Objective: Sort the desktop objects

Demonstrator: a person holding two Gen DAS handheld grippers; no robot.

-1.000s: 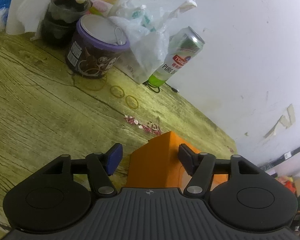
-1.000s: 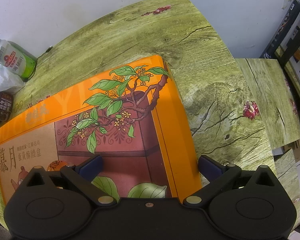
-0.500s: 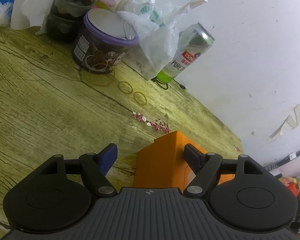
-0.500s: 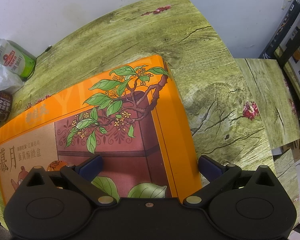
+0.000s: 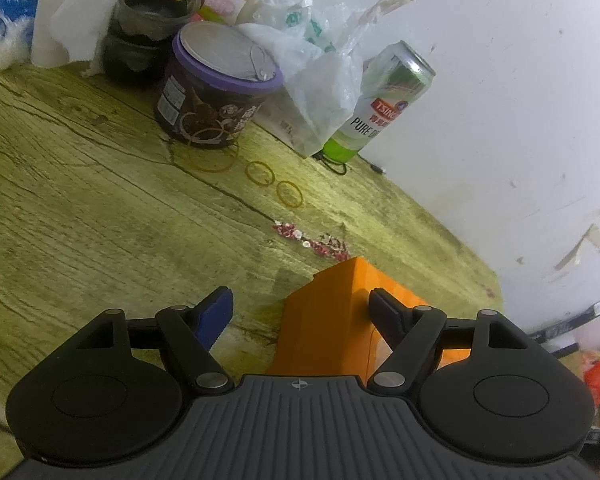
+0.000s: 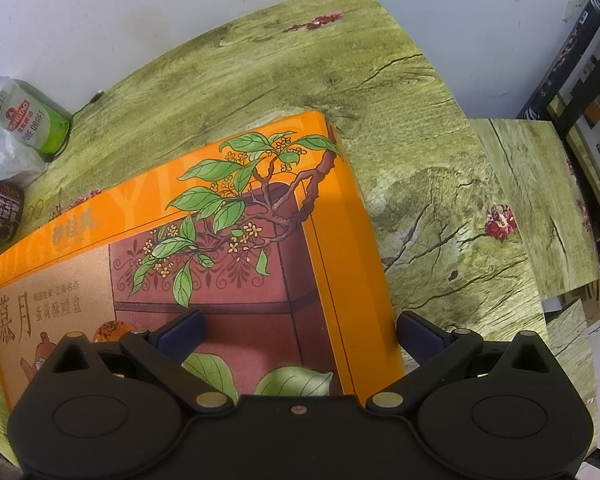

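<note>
With both my left gripper (image 5: 300,310) and right gripper (image 6: 300,332) spread wide, the stiff, light-looking orange box (image 6: 228,240) seems best gripped at opposite edges.

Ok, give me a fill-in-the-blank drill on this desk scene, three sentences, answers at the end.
1. The left gripper and the right gripper both straddle a box whose main color is ____.
2. The pull-tab tub has a rim colored ____.
3. The loose rubber bands lie on the table in front of that tub; the beer can beside the plastic bag has a base colored ____.

Missing words: orange; purple; green
</note>
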